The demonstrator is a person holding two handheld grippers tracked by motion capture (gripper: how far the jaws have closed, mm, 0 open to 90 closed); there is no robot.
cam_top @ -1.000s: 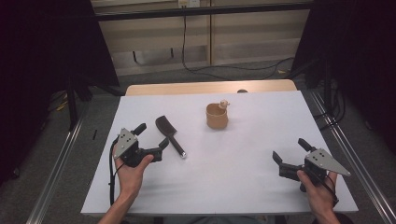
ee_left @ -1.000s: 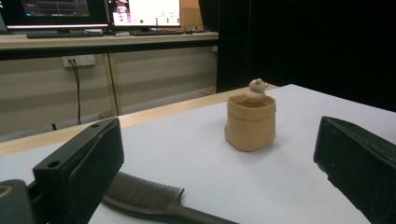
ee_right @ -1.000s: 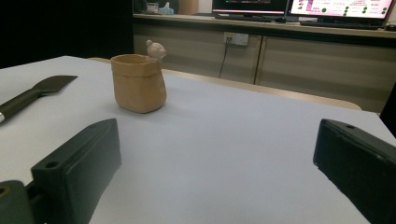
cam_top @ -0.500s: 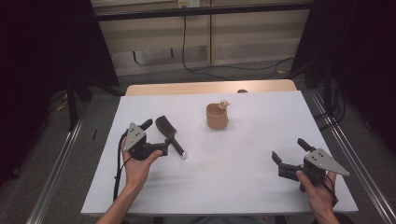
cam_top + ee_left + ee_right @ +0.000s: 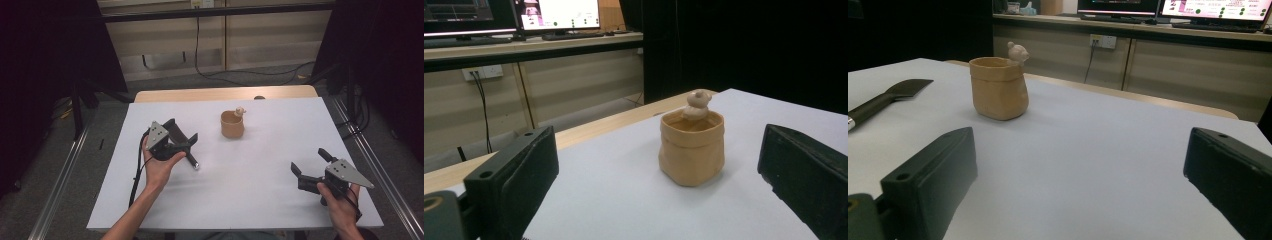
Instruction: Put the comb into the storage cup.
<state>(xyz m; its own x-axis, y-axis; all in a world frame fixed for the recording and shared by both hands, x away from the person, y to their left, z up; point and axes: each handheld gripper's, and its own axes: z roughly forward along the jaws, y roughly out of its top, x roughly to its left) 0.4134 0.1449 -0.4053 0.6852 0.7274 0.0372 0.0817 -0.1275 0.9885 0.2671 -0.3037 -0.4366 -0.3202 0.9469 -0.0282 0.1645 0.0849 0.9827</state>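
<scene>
Left hand-held black two-jaw gripper [image 5: 181,140]: jaws spread wide, empty, held above the handle of a black flat-bladed spatula with a silver-tipped handle [image 5: 191,161] lying on the white table surface [image 5: 250,200]. Right hand-held black two-jaw gripper [image 5: 310,167]: jaws likewise spread wide, empty, low over the table's near right corner, well apart from other items. Tan, soft-sided, bag-shaped clay pot with a rolled rim [image 5: 232,124]: upright, mid-table toward the far edge, right of the spatula; a small pale rounded figure [image 5: 240,110] sits at its rim.
</scene>
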